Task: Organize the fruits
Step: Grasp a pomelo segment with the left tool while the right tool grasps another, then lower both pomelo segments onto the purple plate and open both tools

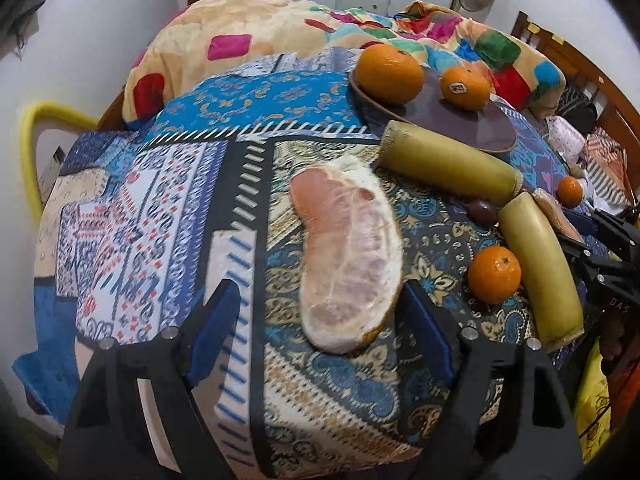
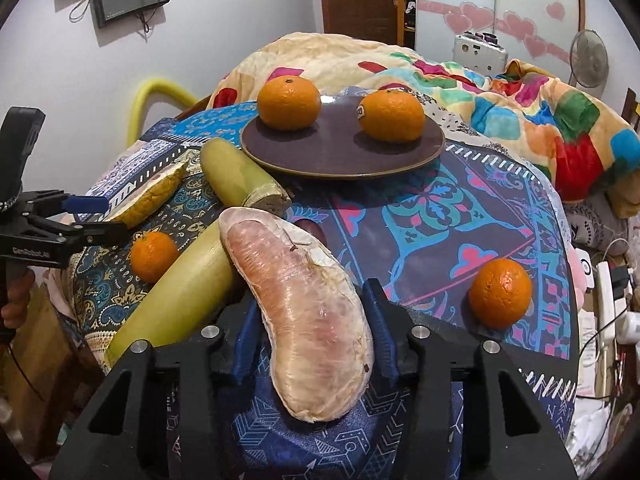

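A peeled pink pomelo segment (image 1: 348, 256) lies on the patterned bedspread between the fingers of my left gripper (image 1: 320, 314), which stands open; its left pad is well clear of the fruit. In the right wrist view a second pomelo segment (image 2: 308, 312) sits between the blue pads of my right gripper (image 2: 314, 332), which press on both of its sides. Behind it a dark plate (image 2: 340, 152) carries two oranges (image 2: 289, 102) (image 2: 391, 114). Two yellow-green cane pieces (image 2: 236, 176) (image 2: 188, 284) and small oranges (image 2: 154, 255) (image 2: 500, 292) lie on the cloth.
A small dark fruit (image 1: 482, 212) lies between the cane pieces. A bunched colourful blanket (image 2: 520, 100) rises behind the plate. My left gripper (image 2: 92, 216) reaches in from the left beside the first segment (image 2: 148, 196). Cables and a power strip (image 2: 604, 304) lie at the right.
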A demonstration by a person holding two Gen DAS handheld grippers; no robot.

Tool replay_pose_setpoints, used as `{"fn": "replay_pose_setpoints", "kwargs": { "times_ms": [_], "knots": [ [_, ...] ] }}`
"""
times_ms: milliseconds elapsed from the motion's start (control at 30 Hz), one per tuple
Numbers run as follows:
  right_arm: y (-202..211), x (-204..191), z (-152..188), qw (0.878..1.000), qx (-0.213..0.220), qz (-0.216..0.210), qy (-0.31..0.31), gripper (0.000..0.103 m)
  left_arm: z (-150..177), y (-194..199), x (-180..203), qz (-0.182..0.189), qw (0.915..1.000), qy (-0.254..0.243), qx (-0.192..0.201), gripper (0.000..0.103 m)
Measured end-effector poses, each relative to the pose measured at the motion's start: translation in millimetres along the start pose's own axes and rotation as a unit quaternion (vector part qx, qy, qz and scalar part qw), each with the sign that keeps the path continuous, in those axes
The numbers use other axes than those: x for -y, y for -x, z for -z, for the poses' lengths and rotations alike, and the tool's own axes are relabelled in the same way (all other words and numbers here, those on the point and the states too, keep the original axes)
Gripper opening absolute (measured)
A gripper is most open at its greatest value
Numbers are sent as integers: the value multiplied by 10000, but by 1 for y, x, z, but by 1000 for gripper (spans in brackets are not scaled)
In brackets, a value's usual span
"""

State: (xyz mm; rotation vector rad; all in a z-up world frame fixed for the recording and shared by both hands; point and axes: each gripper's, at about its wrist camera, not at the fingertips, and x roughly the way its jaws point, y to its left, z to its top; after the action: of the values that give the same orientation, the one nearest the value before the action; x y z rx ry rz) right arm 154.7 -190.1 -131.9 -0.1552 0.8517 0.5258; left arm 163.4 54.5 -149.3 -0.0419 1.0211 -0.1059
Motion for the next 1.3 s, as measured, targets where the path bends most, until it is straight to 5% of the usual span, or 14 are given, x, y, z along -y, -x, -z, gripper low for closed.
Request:
{"fn": "replay_pose_setpoints", "kwargs": {
  "times_ms": [267, 700, 1300],
  "knots": [
    [4, 8, -2, 10000, 31, 10, -93, 43, -21, -16, 7, -29, 10000, -70, 49, 79],
    [18, 24, -11, 9990, 283, 272, -192, 37, -36, -23, 13, -105, 9997, -78, 200, 51],
    [41, 39, -30, 9966, 649, 376, -337, 37, -47, 29, 34, -15, 9950, -322, 943, 48]
  ]
}}
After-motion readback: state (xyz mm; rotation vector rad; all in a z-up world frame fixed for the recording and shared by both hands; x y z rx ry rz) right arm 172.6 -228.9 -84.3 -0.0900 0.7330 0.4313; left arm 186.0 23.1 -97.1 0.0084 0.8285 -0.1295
